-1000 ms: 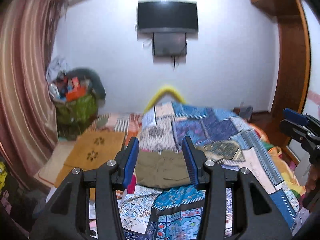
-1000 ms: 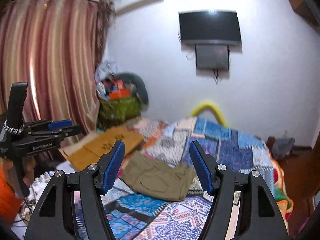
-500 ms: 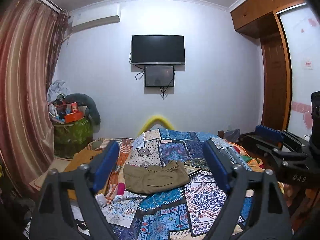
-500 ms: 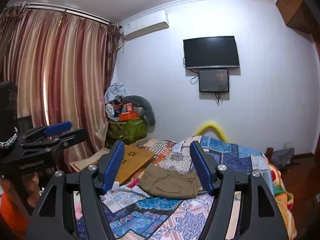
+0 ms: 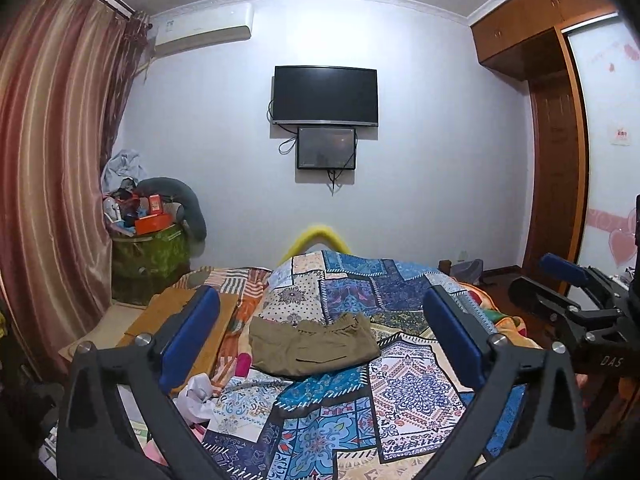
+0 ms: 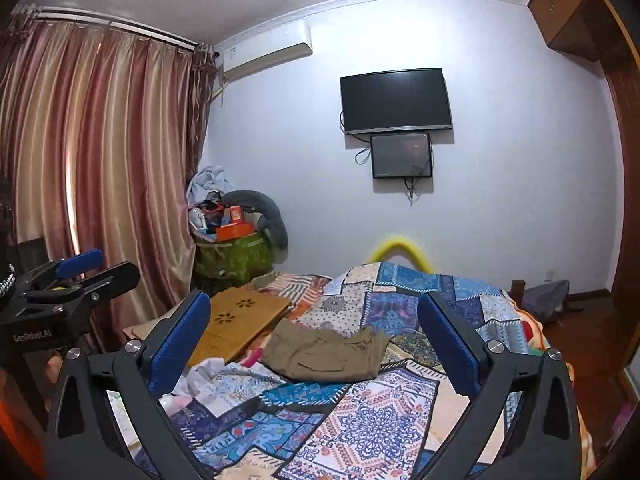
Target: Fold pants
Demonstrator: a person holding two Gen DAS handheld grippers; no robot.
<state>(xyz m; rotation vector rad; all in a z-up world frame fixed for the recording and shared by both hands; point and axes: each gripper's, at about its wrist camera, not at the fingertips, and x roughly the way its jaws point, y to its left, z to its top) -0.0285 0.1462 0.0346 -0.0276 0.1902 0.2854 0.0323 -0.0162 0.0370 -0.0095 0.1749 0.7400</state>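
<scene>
Olive-brown pants [image 5: 312,344] lie folded in a compact bundle on the patchwork bedspread [image 5: 408,392], also shown in the right wrist view [image 6: 326,354]. My left gripper [image 5: 320,332] is open and empty, held well back from and above the pants. My right gripper [image 6: 314,338] is open and empty, also well back from them. Each gripper shows at the edge of the other's view: the right one at the right [image 5: 568,300], the left one at the left [image 6: 76,276].
A wooden lap desk [image 6: 236,324] lies at the bed's left. Crumpled white cloth [image 5: 196,394] sits near the front left. A green bin piled with clutter [image 5: 148,256] stands by the curtain [image 6: 100,180]. A TV [image 5: 325,95] hangs on the far wall; a wardrobe [image 5: 556,140] stands right.
Both grippers have pulled back and up from the pants, which now look smaller and farther. Both sets of jaws have opened wider. The pants have not moved.
</scene>
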